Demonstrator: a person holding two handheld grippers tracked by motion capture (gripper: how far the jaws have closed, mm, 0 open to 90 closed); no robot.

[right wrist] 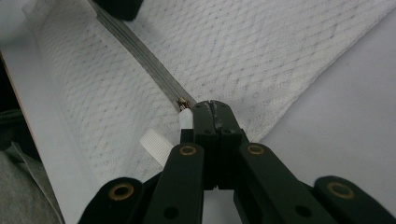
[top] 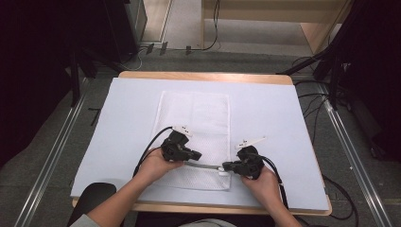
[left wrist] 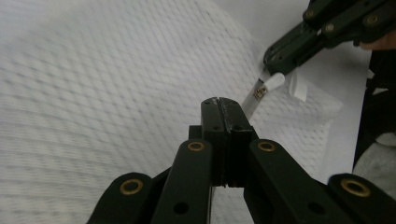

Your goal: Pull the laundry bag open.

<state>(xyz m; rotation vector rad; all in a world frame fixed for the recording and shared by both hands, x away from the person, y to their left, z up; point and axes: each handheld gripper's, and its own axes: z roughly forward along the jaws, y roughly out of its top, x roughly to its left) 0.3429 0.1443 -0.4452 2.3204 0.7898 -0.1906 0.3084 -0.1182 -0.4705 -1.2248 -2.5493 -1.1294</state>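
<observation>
My surface (top: 283, 113): pale blue-white sheet over a wooden top, wood edge showing far and near. Beyond it, grey floor with black cables (top: 312, 101) at right. Metal rails (top: 52, 156) flank the surface. Dark stands (top: 75, 71) at its far-left corner.

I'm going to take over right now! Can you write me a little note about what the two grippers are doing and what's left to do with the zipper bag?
Left gripper: fingers shut on the zipper of the white mesh bag, towards its left part.
Right gripper: fingers shut at the zipper's right end, by the white pull tab.
The bag lies flat on the white mat, zipper along the near edge.
Done: both ends gripped.
Left, probably: slide the pull along. Whether the zipper is open or closed, I can't tell.
</observation>
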